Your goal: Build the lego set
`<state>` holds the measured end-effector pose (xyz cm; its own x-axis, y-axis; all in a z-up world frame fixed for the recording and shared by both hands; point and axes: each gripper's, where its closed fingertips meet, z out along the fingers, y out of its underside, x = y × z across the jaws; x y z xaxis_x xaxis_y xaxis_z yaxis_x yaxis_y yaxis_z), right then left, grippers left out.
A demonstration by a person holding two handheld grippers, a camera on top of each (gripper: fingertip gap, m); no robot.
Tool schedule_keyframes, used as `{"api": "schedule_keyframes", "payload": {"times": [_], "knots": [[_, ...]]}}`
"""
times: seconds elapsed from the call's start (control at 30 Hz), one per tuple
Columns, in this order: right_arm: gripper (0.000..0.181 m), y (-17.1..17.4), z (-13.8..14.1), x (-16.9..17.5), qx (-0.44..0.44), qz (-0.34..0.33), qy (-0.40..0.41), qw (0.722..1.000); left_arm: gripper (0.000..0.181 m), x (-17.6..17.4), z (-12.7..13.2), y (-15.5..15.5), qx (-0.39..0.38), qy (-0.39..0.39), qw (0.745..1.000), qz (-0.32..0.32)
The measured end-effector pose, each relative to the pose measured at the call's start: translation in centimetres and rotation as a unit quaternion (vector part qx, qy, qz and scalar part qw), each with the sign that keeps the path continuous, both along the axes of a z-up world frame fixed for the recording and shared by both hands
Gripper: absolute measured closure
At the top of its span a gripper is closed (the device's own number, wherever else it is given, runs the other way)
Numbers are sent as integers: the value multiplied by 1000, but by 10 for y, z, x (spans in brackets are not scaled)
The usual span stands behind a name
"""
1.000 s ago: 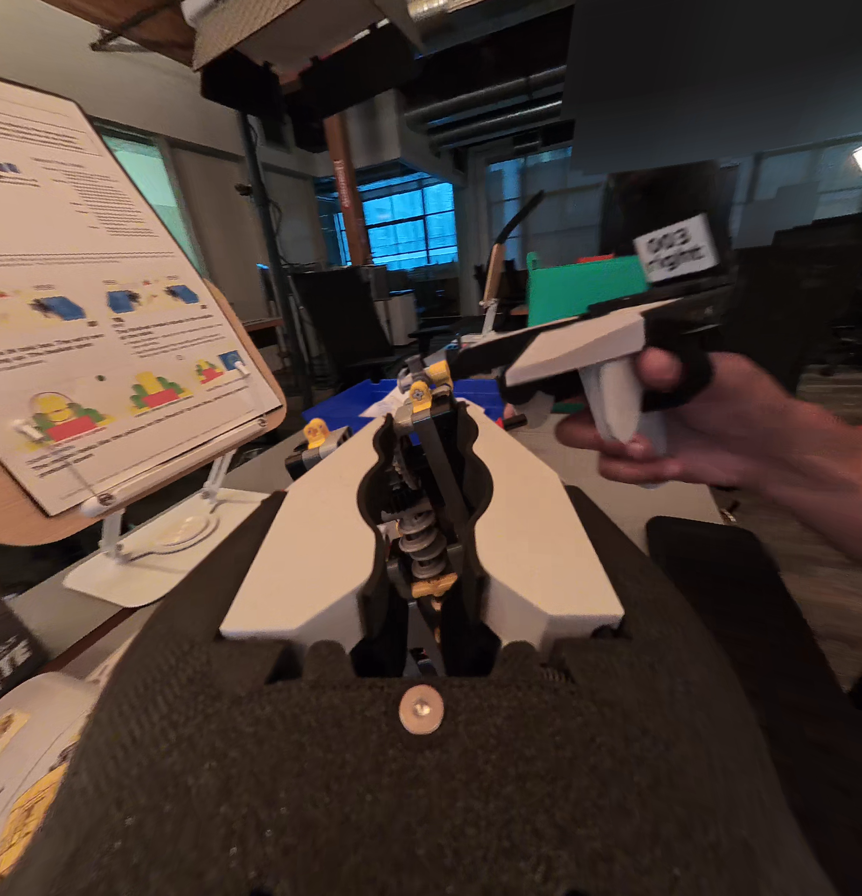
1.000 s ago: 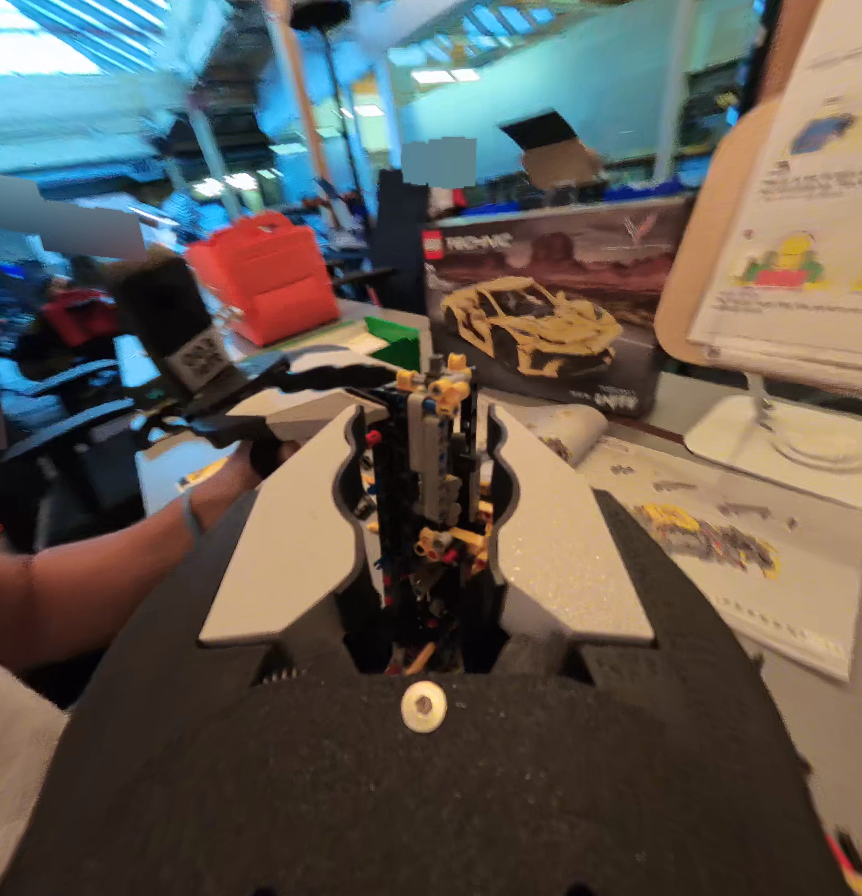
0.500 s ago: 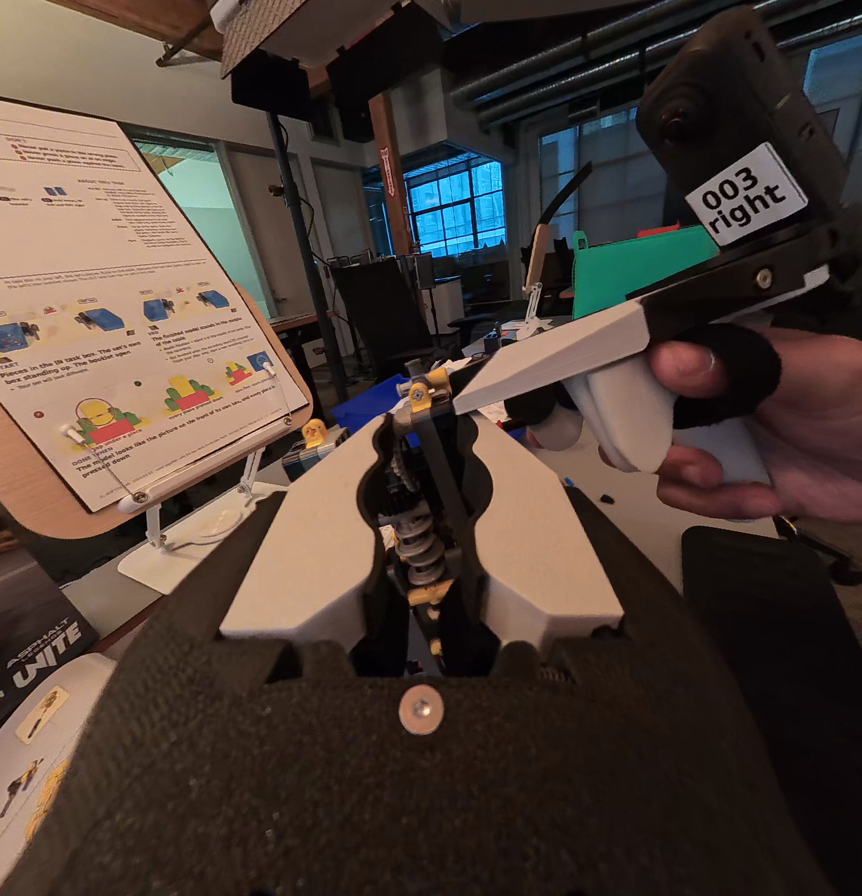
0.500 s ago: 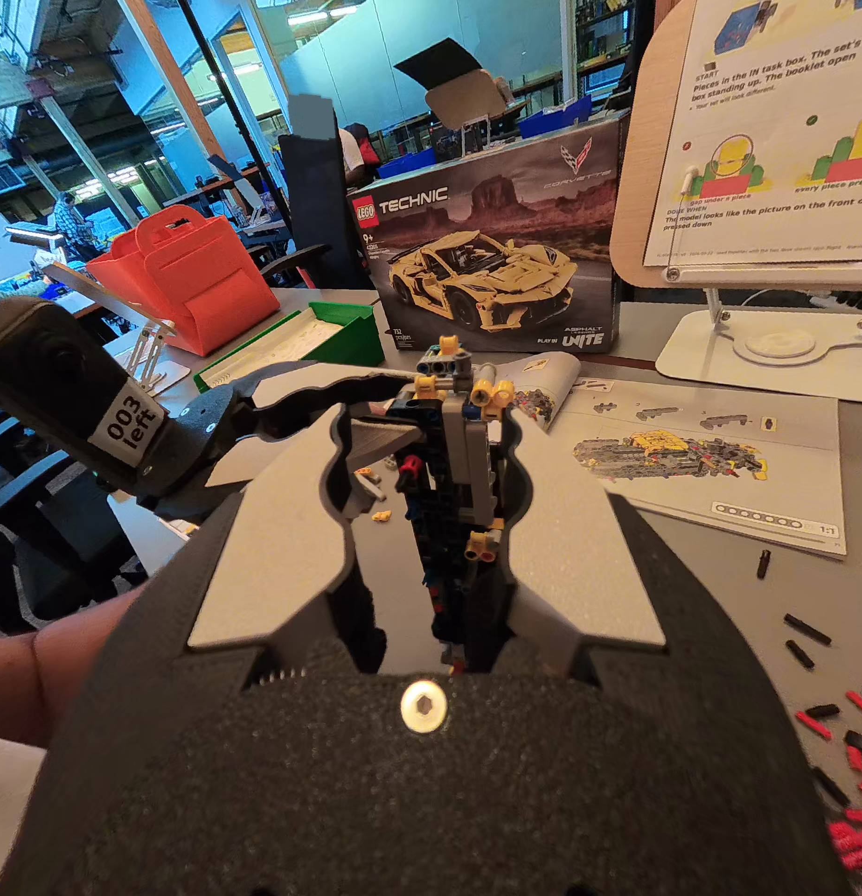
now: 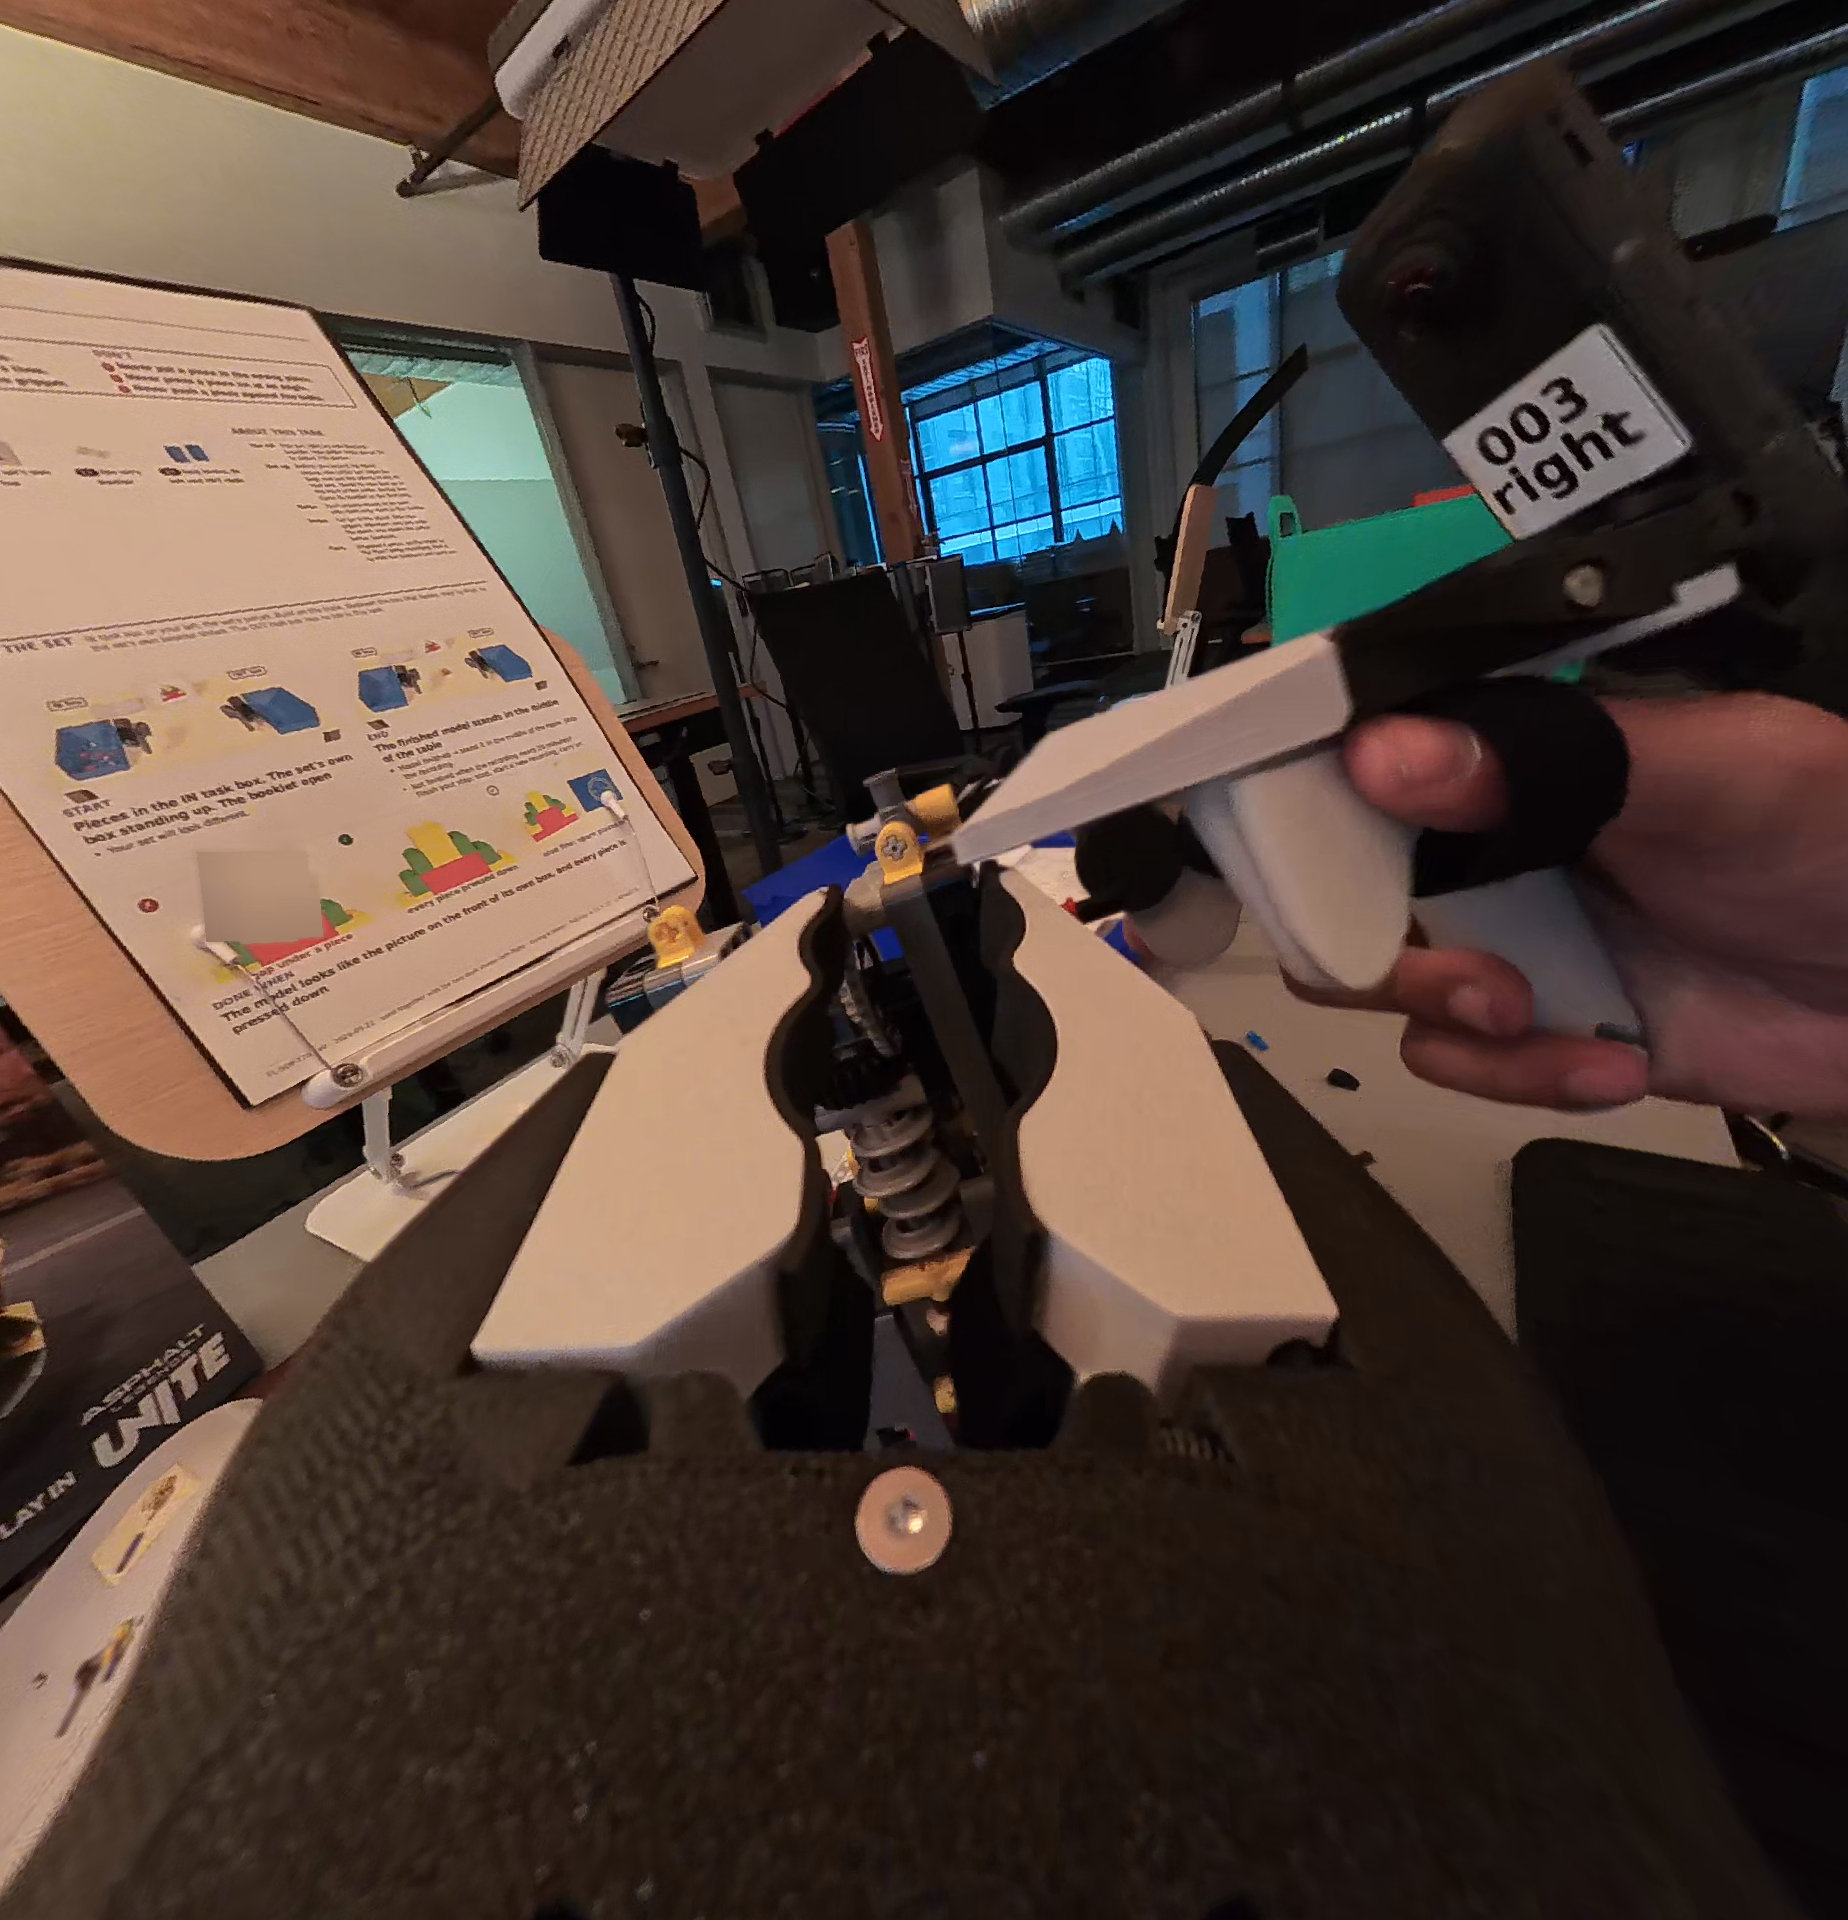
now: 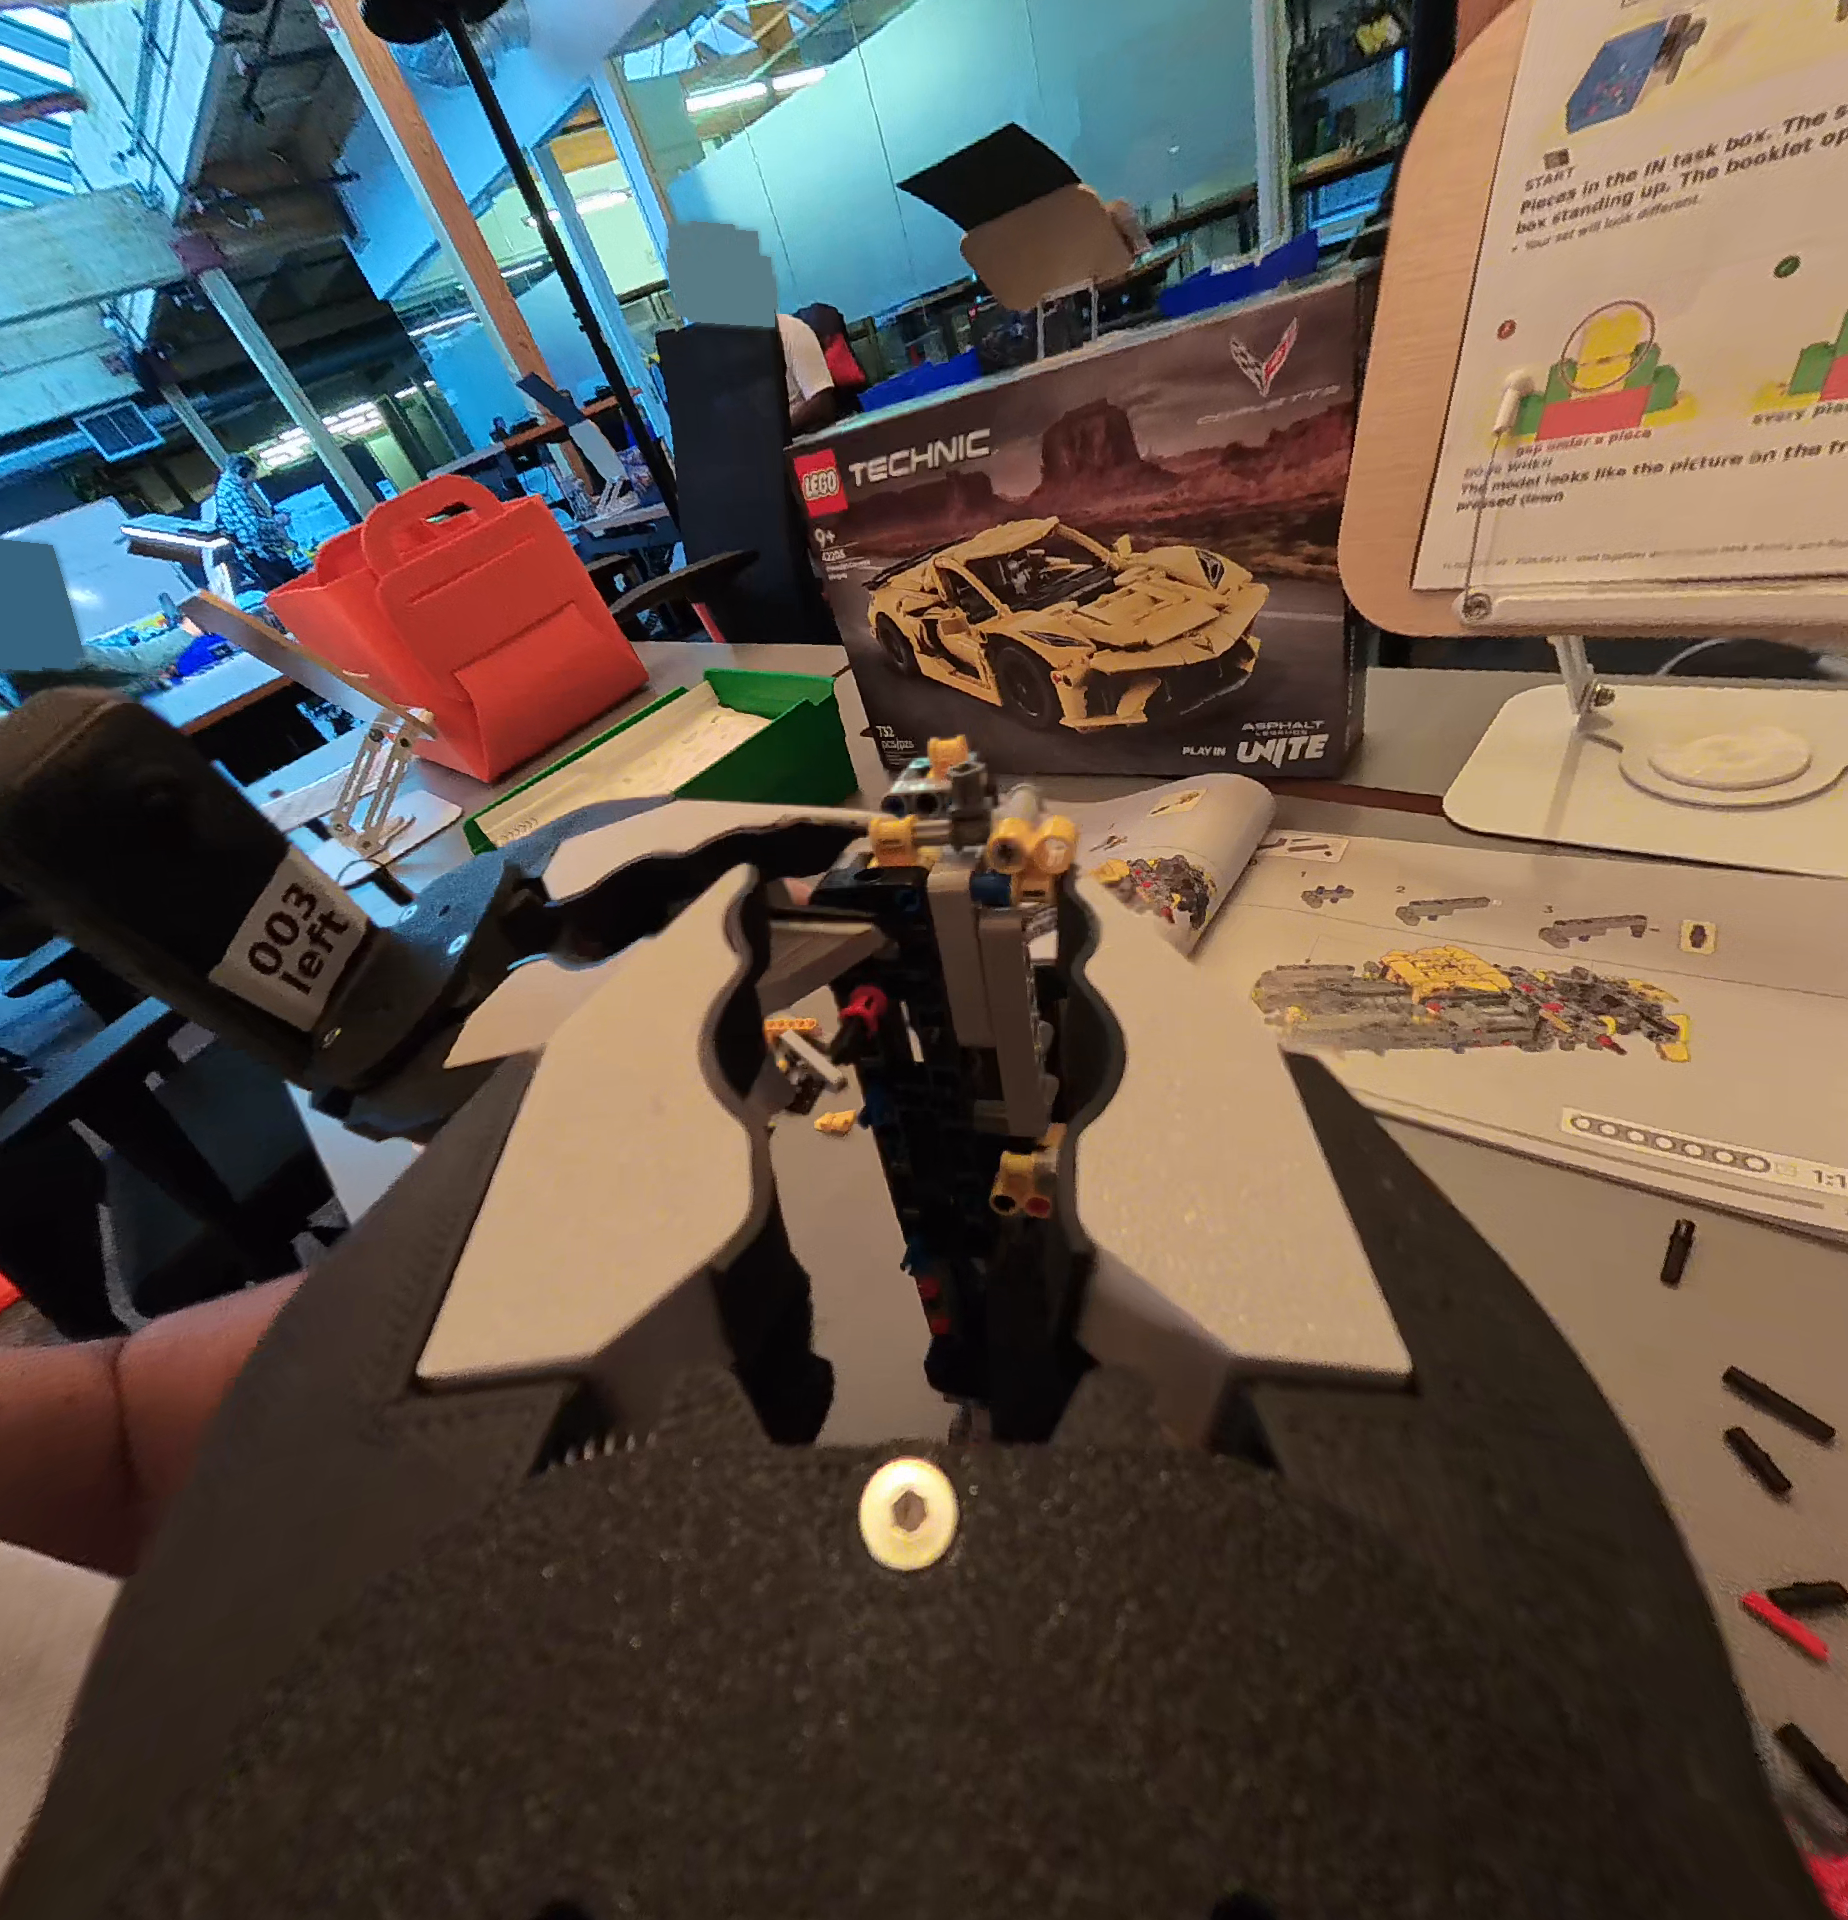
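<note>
Item: black, grey & yellow plastic lego chassis (image 6: 967,997), long and narrow, knobbly w/ pins, coiled grey spring at one end, held upright above the grey table (image 6: 1585,1309).
Left tool (image 5: 904,914): smooth white wedge fingers clamped on the chassis.
Right tool (image 6: 915,904): we see it pinching the chassis too; its fingertip (image 5: 1013,821) touches the yellow connector (image 5: 897,847) in the left wrist view.
Table: open paper booklet (image 6: 1585,997) right of the chassis, loose black pins (image 6: 1777,1403) near the right edge.
</note>
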<state>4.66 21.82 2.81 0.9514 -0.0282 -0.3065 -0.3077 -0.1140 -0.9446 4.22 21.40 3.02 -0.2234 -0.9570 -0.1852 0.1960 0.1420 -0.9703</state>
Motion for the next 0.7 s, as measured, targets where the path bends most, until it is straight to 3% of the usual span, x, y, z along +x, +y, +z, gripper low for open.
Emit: {"api": "schedule_keyframes", "payload": {"times": [0.03, 0.13, 0.23, 0.43, 0.7], "knots": [[133, -2, 0, 4, -10, -3, 5, 1000, 156, 0, 0, -2, 4, -2, 1000, 3], [119, 1, -4, 3, -46, 13, 7, 999, 155, 3, 0, -8, 18, -12, 999, 25], [119, 1, -8, 6, -71, 3, -13, 997, 153, 7, -1, -9, 22, -15, 999, 35], [122, 3, -7, 2, -42, 20, -17, 999, 151, 2, 0, -4, 33, -48, 996, 74], [132, -1, -9, 17, -16, -14, -21, 1000, 142, 2, -5, -6, 40, -52, 995, 79]]}}
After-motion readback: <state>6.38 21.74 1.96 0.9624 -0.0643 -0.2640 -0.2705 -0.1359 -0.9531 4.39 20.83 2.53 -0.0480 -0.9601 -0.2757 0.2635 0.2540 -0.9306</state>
